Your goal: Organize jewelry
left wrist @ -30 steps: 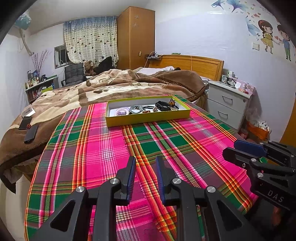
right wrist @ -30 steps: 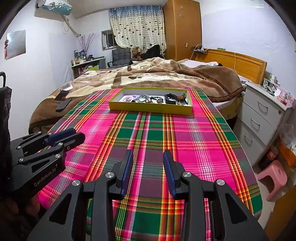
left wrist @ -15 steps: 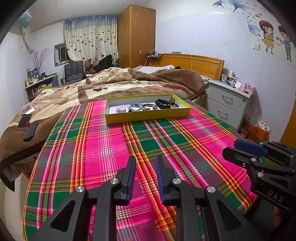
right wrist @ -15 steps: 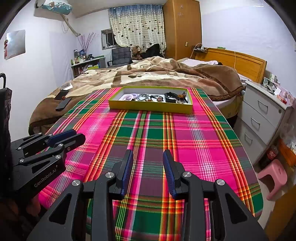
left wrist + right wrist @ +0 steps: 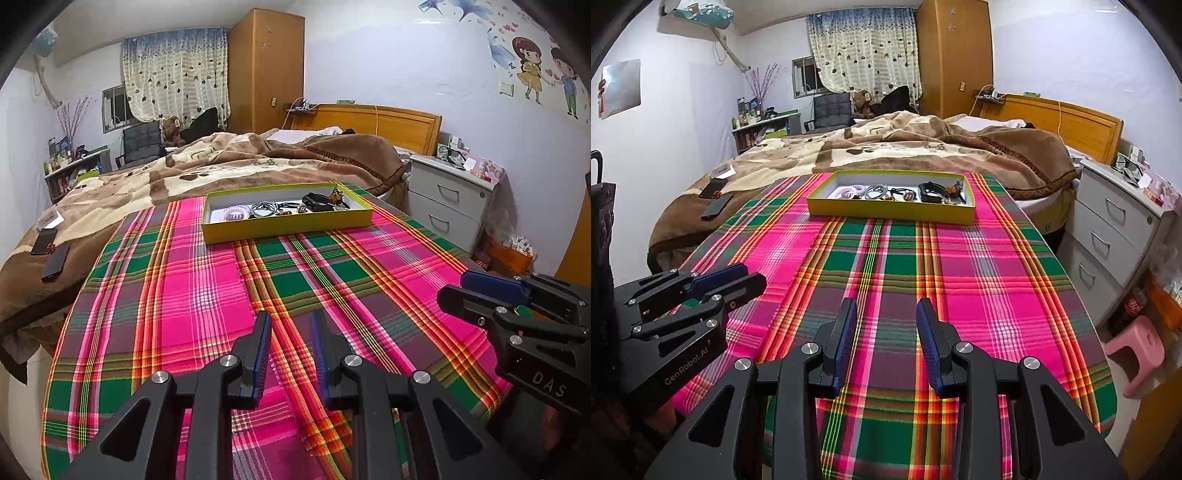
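While both tools hover low over the near end of the plaid tablecloth (image 5: pixel 207 295), the yellow tray (image 5: pixel 288 225) sits well apart from them at the cloth's far end, next to the brown blanket (image 5: pixel 184 173) of the bed.

Left gripper (image 5: pixel 290 325): fingers apart with a narrow gap, nothing between them, blue pads facing each other. From the right wrist view it (image 5: pixel 738 280) appears at the left margin, pointing across the cloth.

Right gripper (image 5: pixel 886 314): fingers apart, the gap somewhat wider than the left's, empty. From the left wrist view it (image 5: pixel 465 288) enters at the right margin.

Tray contents, left to right: a pale purple coiled hair tie (image 5: pixel 851 191), a grey ring of cords (image 5: pixel 877 191), a small round brown piece marked H (image 5: pixel 908 196), a black band (image 5: pixel 932 190), and an amber-coloured cluster (image 5: pixel 955 190). All lie inside the tray's white floor; finer pieces are too small to tell.

Change from one second ago: the tray has drawn slightly nearer and lower in both views, more bare cloth edge shows at the left, and both grippers keep the same finger spacing. Two dark phones (image 5: pixel 50 254) on the blanket stay where they were. A grey nightstand (image 5: pixel 1119 221) stands to the right of the table.
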A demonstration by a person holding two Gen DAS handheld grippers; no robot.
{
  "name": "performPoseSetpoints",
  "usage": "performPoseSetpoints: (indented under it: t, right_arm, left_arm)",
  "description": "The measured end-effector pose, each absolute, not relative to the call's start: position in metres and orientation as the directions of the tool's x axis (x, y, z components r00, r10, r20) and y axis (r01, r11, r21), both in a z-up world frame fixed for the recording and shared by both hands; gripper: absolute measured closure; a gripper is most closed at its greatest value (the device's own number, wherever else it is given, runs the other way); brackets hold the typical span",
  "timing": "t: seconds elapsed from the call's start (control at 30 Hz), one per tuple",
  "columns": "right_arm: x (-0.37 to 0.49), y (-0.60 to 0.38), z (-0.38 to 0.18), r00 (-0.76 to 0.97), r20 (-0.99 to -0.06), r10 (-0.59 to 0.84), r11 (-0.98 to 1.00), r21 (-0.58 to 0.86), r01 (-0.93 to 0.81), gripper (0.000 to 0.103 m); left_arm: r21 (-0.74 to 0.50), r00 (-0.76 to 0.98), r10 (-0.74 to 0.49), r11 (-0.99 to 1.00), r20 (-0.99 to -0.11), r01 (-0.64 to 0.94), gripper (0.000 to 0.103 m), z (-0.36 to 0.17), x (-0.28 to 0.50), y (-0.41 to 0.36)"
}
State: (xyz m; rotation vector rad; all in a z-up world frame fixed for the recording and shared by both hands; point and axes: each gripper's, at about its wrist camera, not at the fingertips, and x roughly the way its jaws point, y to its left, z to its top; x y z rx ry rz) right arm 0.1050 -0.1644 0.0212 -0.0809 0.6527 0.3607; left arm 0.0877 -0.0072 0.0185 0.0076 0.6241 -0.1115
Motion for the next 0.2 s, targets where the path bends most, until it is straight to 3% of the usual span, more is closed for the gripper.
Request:
performPoseSetpoints:
  t: [0.2]
  right_arm:
    - [0.1050,-0.1640,0.0214,0.734,-0.608,0.303,0.935,0.038,-0.354,0.069]
  left_arm:
    - [-0.028,0.808,-0.092,0.995,-0.582,0.093,0.082,0.0160,0.0869,-0.0061]
